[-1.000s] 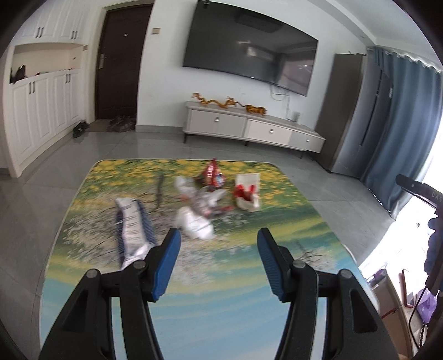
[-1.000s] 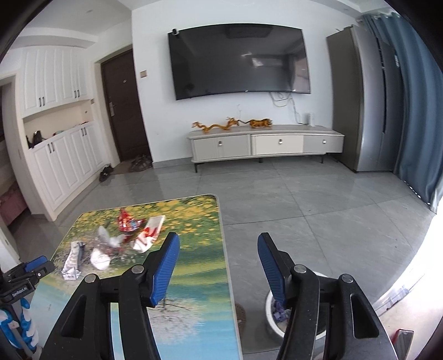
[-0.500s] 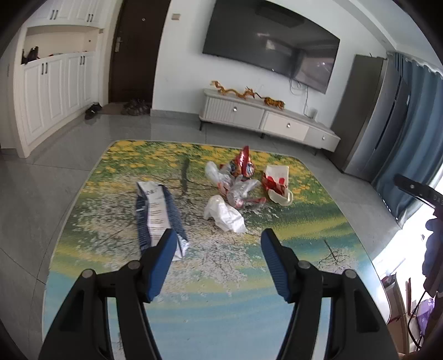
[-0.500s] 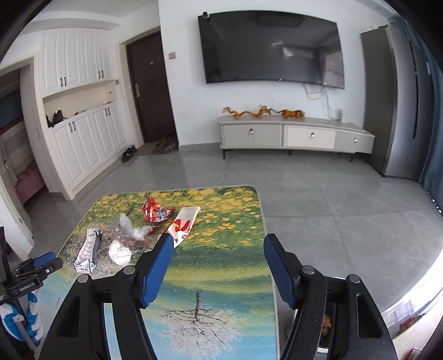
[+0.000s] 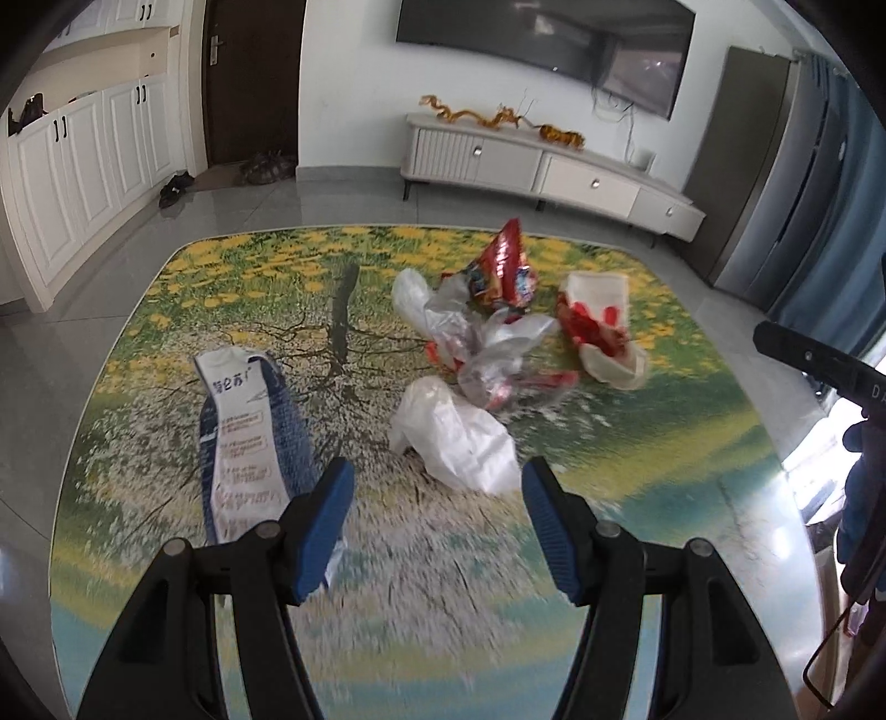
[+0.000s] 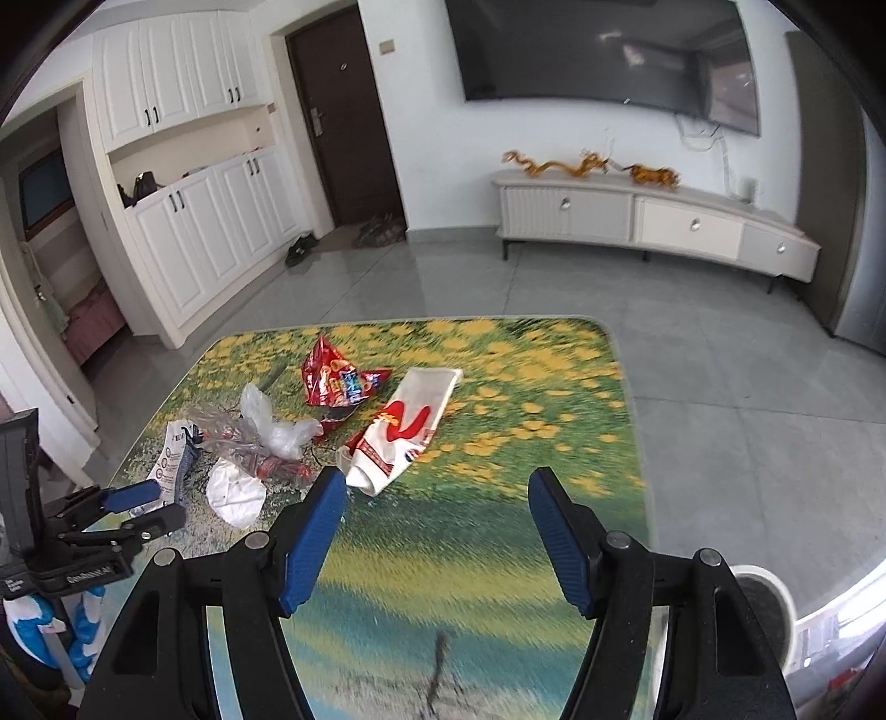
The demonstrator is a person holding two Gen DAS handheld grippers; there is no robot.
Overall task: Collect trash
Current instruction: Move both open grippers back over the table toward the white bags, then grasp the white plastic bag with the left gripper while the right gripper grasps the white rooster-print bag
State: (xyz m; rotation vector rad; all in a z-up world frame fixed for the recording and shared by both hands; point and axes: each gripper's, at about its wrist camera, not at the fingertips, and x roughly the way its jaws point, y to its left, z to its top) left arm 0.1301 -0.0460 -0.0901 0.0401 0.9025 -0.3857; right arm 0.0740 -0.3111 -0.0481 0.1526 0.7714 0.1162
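Grey floor tiles surround a low tabletop (image 5: 166, 354) printed with a tree, yellow blossoms and green-blue bands; beyond it stand a white TV cabinet (image 5: 554, 166), a wall-mounted television (image 5: 548, 39), a dark door (image 6: 343, 122) and white cupboards (image 6: 205, 227).

Six pieces of trash lie on the tabletop's far half: one blue-and-white carton (image 5: 243, 437) flattened toward the left edge, one crumpled white wrapper (image 5: 454, 437), one clear plastic bag (image 5: 493, 360), one thin white bag (image 5: 415, 293), one red snack packet (image 5: 504, 271) and one red-and-white pouch (image 5: 598, 321) toward the right edge.

Two grippers hover over the near half. The left gripper (image 5: 434, 523) is spread wide and holds nothing, the white wrapper just beyond its tips. The right gripper (image 6: 434, 529) is likewise spread and bare, near the pouch.
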